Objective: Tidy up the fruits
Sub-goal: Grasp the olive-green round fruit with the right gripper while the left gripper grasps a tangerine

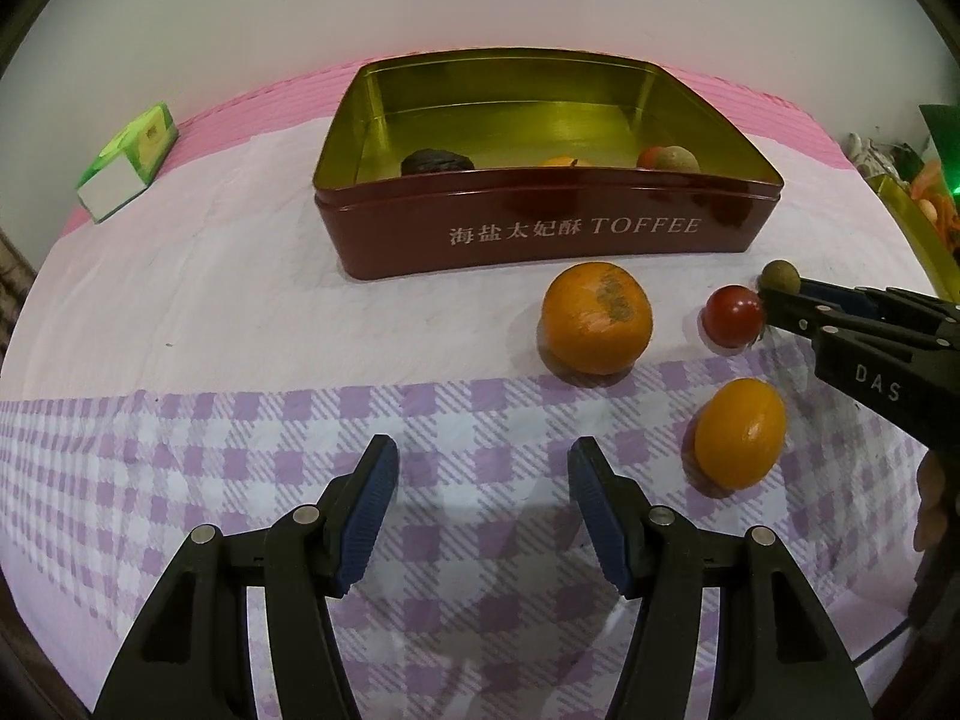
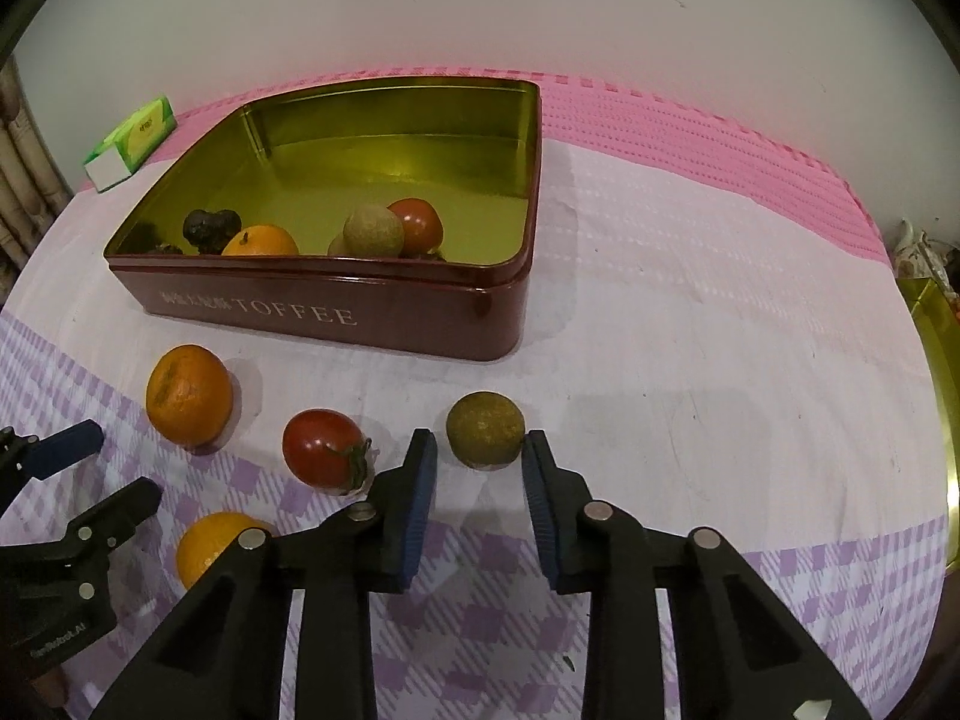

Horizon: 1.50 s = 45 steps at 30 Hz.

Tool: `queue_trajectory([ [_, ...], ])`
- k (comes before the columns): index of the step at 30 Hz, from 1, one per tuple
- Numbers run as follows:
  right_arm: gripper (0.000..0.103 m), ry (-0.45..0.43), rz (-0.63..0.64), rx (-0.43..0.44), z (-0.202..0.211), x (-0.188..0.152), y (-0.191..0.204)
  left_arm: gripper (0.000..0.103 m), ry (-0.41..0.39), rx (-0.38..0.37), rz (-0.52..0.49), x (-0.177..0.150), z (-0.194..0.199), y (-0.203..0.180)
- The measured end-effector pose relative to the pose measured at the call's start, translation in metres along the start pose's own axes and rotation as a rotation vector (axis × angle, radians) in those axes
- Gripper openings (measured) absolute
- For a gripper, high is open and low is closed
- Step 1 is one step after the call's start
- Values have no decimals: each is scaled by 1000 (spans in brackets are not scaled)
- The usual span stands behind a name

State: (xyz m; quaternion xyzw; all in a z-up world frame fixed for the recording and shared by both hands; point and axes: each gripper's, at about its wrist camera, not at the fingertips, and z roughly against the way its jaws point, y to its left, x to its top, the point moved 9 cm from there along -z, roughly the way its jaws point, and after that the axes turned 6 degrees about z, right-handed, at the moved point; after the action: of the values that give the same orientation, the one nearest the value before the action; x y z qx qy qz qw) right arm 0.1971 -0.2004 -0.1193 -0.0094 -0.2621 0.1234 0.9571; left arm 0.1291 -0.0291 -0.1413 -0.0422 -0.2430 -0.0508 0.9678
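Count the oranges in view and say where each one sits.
3. One orange lies inside the toffee tin; a scuffed orange sits on the cloth before the tin; a smooth orange lies nearer the grippers. The tin's wall may hide others.

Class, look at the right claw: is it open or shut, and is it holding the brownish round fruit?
Open. The right claw has its fingers spread on either side of the brownish round fruit, which rests on the cloth ungripped.

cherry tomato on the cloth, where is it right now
The cherry tomato lies on the tablecloth in front of the toffee tin, between the large orange and the brownish-green fruit.
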Motion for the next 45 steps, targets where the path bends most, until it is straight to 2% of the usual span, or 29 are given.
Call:
queue_trajectory([
  [29,23,17,-99,32,17,-29,-14,61,14,-58,-58,27,-17,-51],
  [45,24,15,-93,17,18,-30,-13,61,5,-43,-34,51,-30,-48],
])
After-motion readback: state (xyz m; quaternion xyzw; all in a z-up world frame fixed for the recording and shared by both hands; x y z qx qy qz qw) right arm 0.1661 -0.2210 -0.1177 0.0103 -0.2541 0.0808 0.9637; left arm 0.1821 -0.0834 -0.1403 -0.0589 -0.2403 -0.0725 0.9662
